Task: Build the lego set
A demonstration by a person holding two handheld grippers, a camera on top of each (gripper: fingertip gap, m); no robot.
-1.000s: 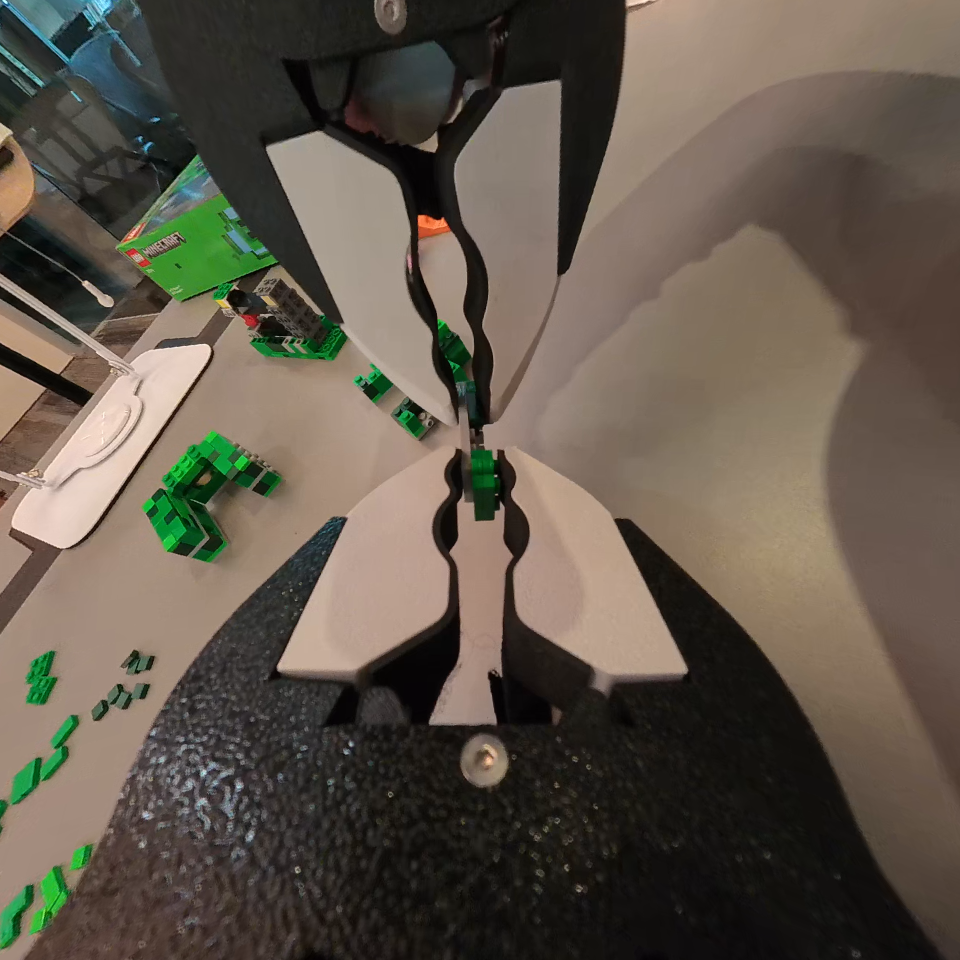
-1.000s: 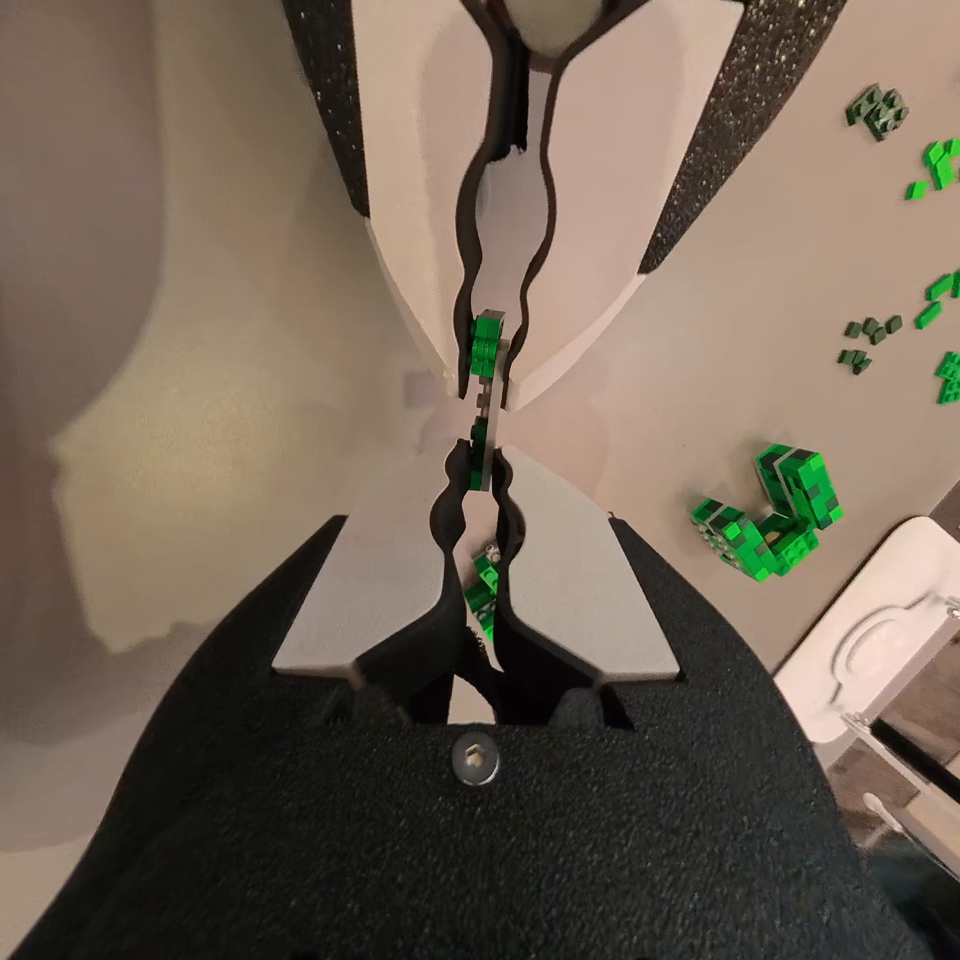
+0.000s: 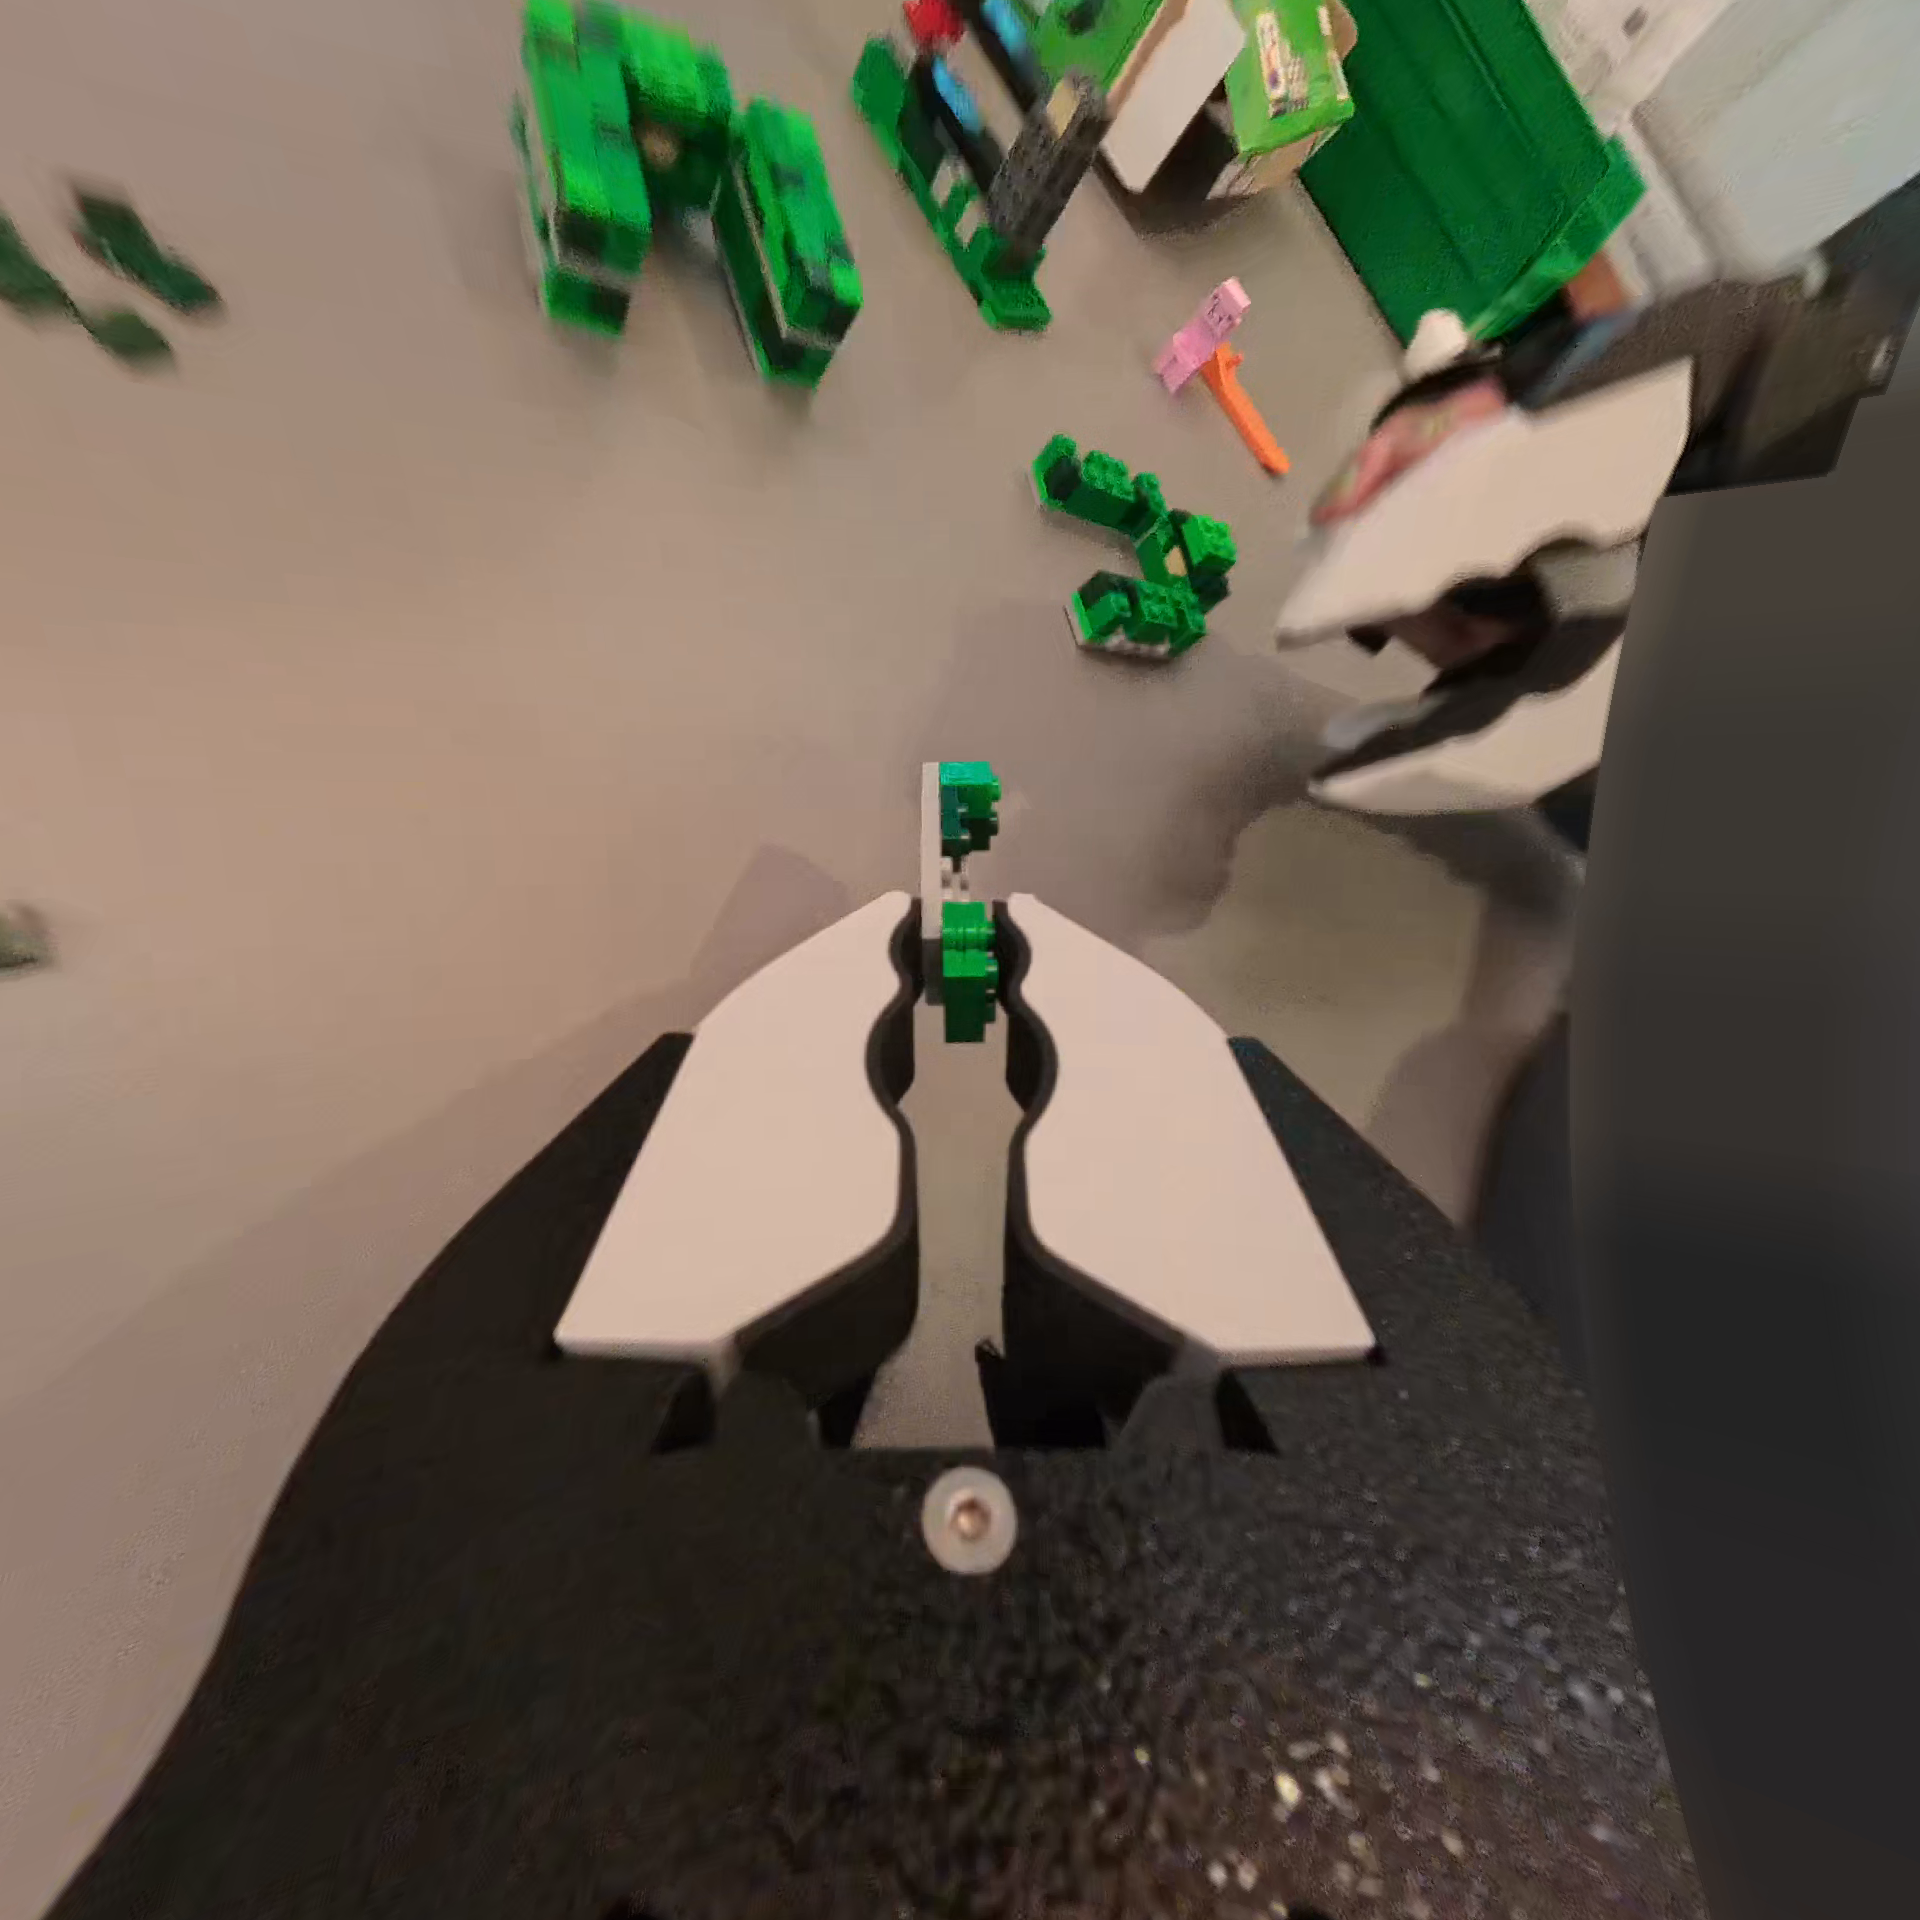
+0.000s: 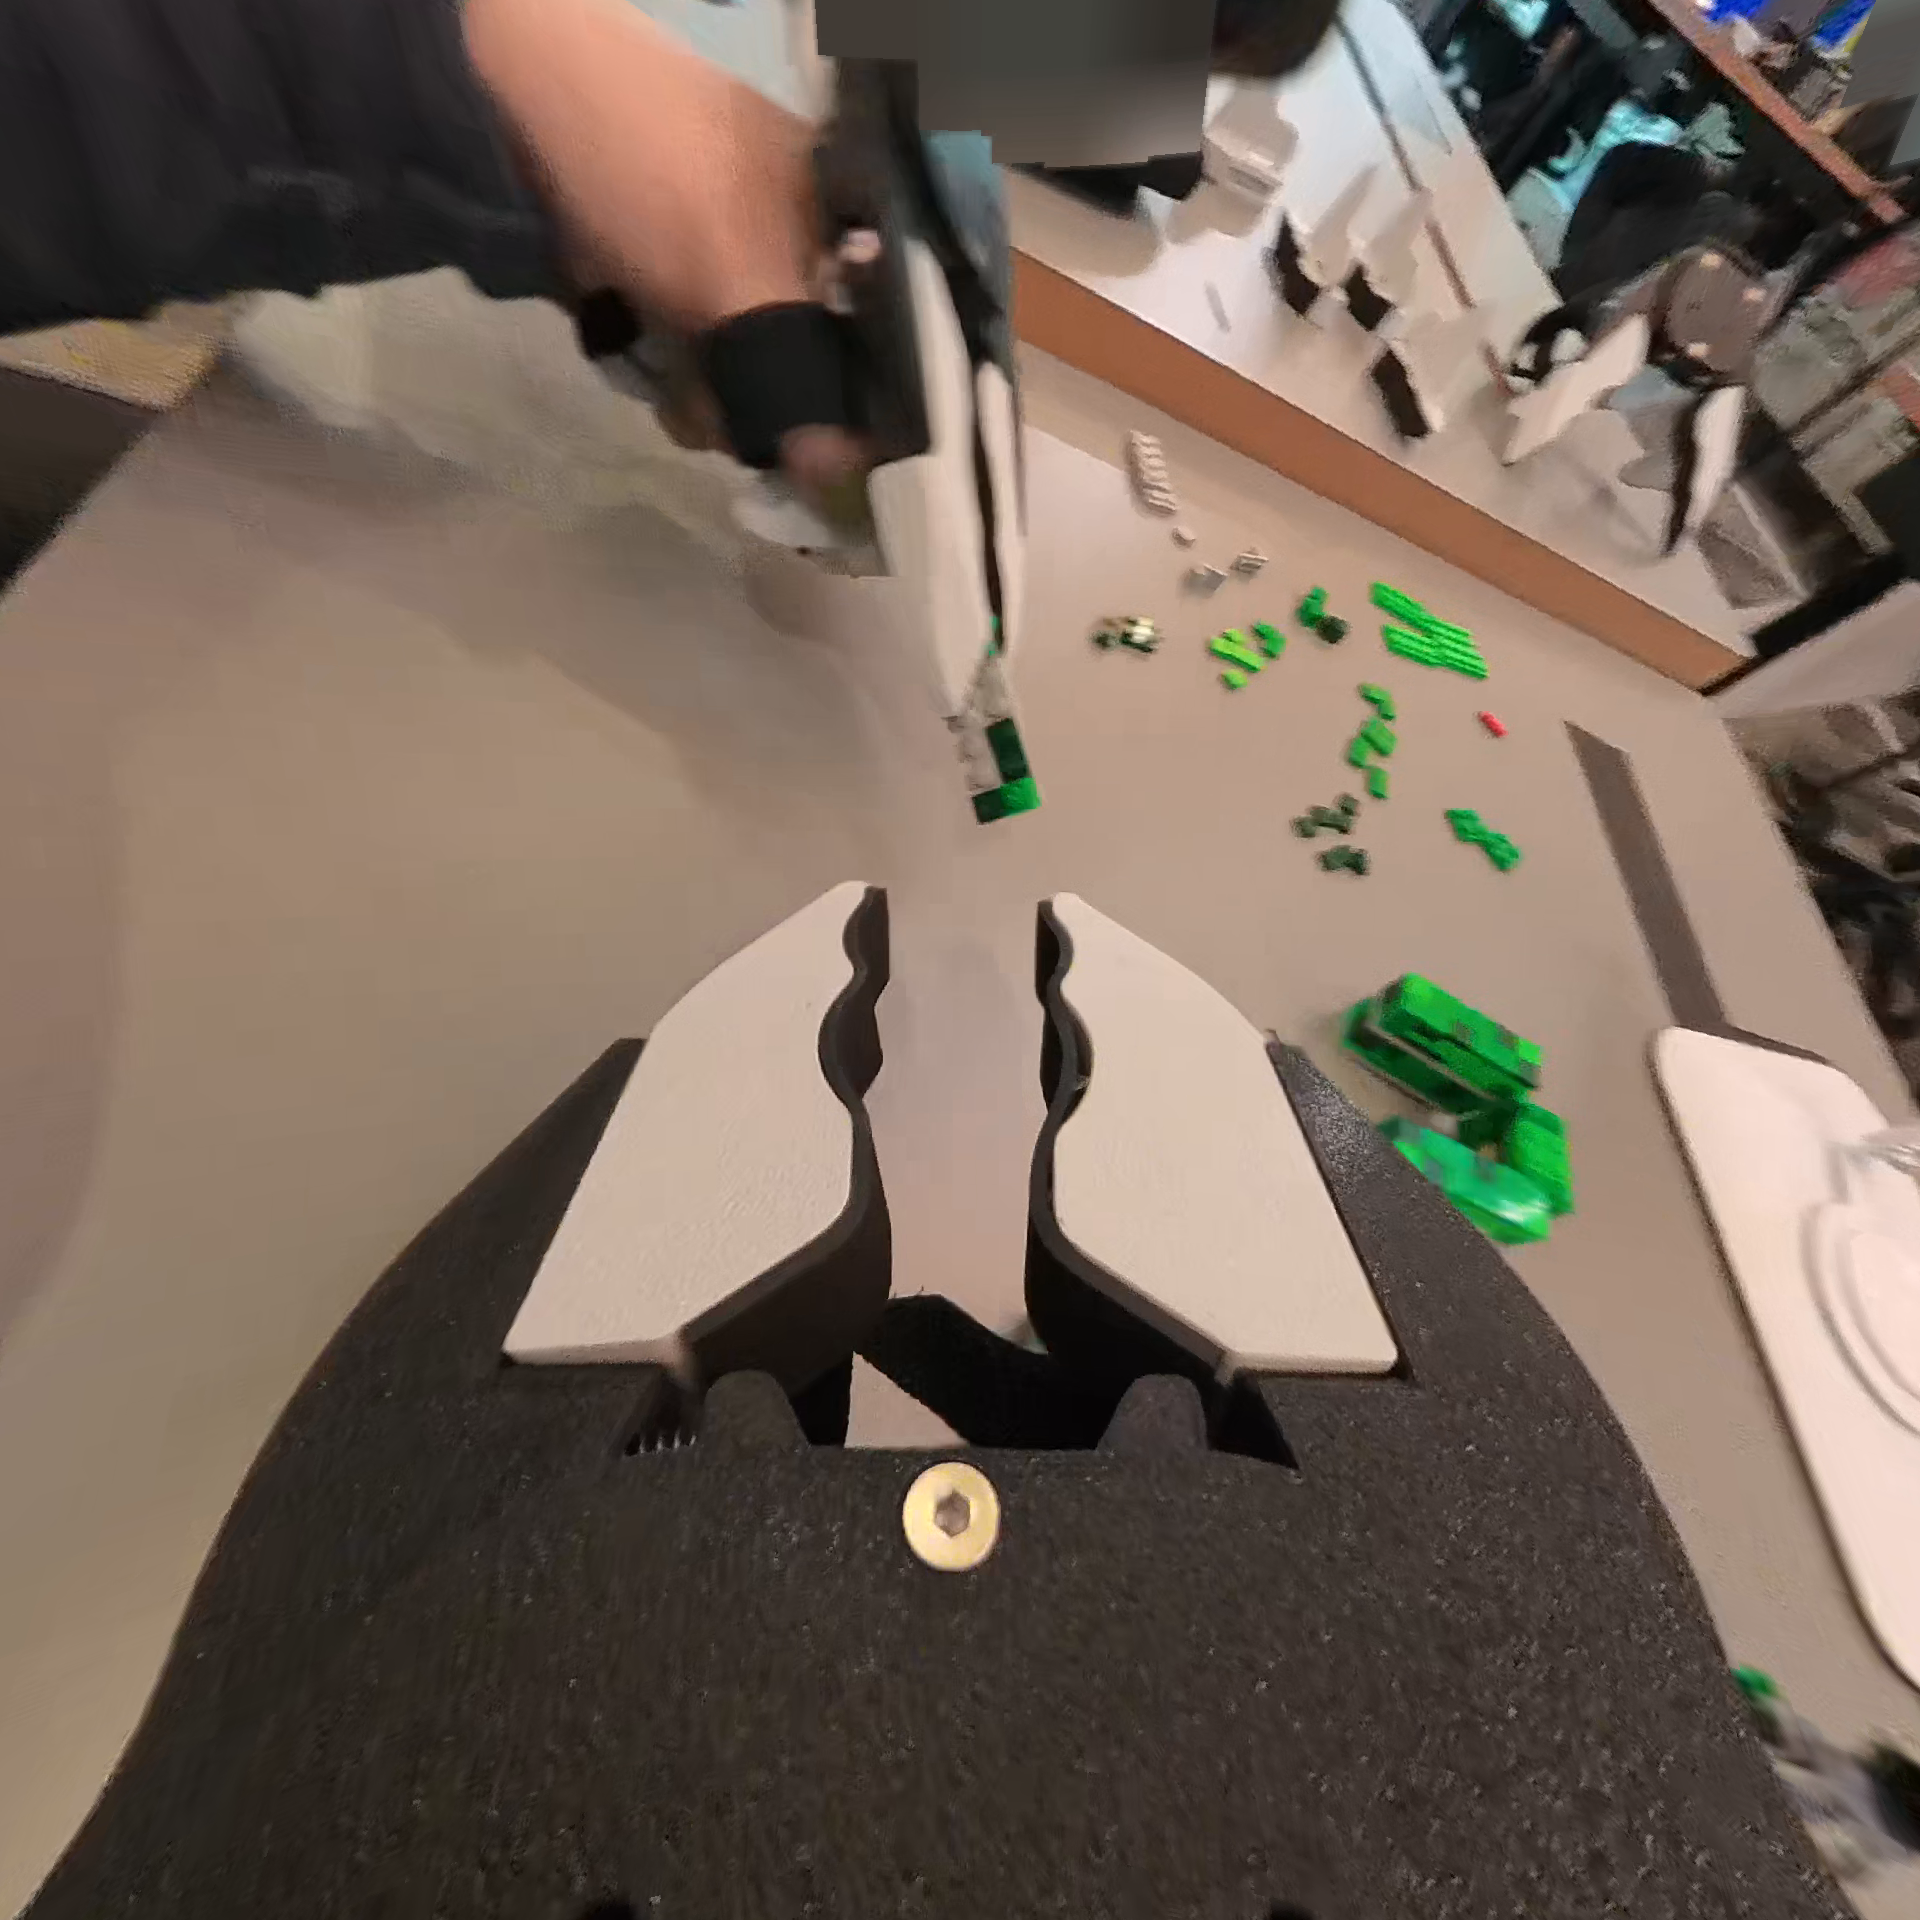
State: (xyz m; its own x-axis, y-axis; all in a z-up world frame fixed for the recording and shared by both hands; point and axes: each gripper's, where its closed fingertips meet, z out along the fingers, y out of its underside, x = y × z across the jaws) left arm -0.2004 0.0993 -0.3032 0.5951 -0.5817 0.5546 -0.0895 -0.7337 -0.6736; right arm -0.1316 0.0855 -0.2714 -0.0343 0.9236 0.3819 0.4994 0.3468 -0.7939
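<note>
Item: green sub-assembly (image 3: 961, 904), a grey plate with green bricks stacked on it. Held aloft above the table (image 3: 416, 675), pinched at its lower end by the left gripper (image 3: 961, 935); the upper half projects past the fingertips.

Left gripper: pressed together on the sub-assembly. Seen also in the right wrist view, with the piece hanging from its tip.

Right gripper (image 4: 961, 914): spread, nothing between the jaws. In the left wrist view it is seen blurred at the right edge, well apart from the sub-assembly.

Change noted: a second ago both grippers were closed tip to tip on the same piece. The right one is now released and drawn back; the piece is left with the left alone. The press-fit is judged finished, and the right gripper is judged free for the next part.

Also on the table: loose green pieces (image 4: 1371, 748); a larger green build (image 3: 675, 197); a small green build (image 3: 1143, 561); a pink and orange piece (image 3: 1221, 364); a box (image 3: 1278, 94); a white tray (image 4: 1787, 1247).
</note>
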